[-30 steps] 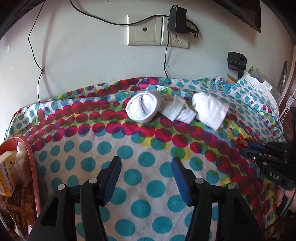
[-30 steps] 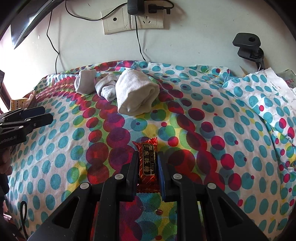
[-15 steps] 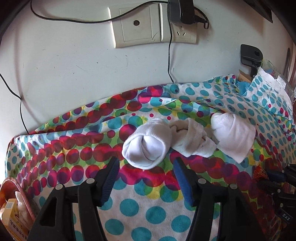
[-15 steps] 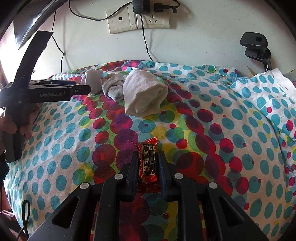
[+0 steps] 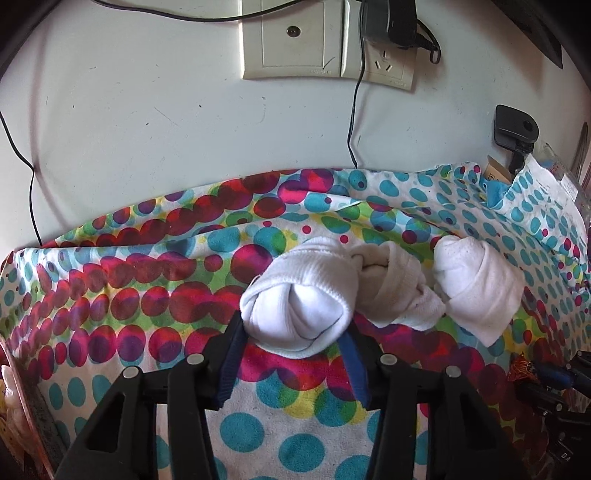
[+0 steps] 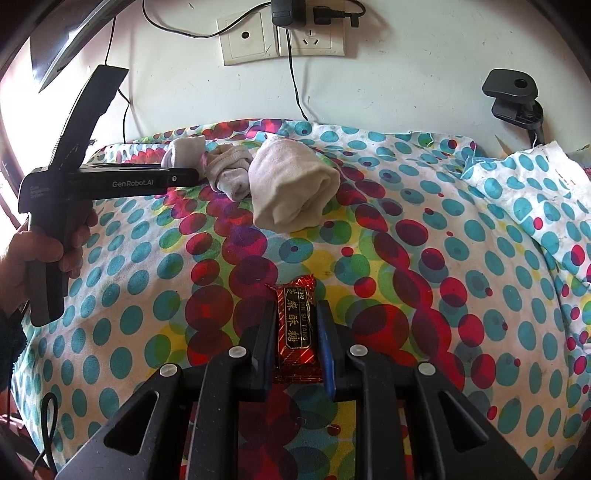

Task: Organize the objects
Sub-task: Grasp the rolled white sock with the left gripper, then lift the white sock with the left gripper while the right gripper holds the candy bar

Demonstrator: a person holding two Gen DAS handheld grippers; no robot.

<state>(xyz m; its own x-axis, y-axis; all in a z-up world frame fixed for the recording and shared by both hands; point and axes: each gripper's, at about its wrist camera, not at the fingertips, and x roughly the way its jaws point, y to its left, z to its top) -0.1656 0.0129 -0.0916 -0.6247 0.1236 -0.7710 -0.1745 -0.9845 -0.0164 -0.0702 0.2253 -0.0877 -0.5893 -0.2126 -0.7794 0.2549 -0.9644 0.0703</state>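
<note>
Three rolled white socks lie in a row on the polka-dot cloth near the wall. My left gripper [image 5: 293, 326] is open, its fingers on either side of the leftmost sock roll [image 5: 299, 295]; it also shows from the side in the right wrist view [image 6: 195, 177]. The middle roll [image 5: 395, 284] and right roll [image 5: 480, 284] lie beside it. My right gripper [image 6: 295, 314] is shut on a red candy bar [image 6: 297, 325] with gold lettering, low over the cloth. In the right wrist view the rolls show as left [image 6: 184, 149], middle [image 6: 232, 173] and right [image 6: 291, 188].
The wall behind carries a socket plate [image 5: 325, 40] with a plugged charger [image 5: 388, 22] and hanging cable. A black clamp [image 6: 513, 96] sits at the back right. A tray edge [image 5: 14, 387] with items shows at far left. The cloth [image 6: 535, 192] is bunched at right.
My left gripper has moved forward to the sock row until its open fingers flank the leftmost roll. My right gripper has stayed shut on the candy bar, nearly still.
</note>
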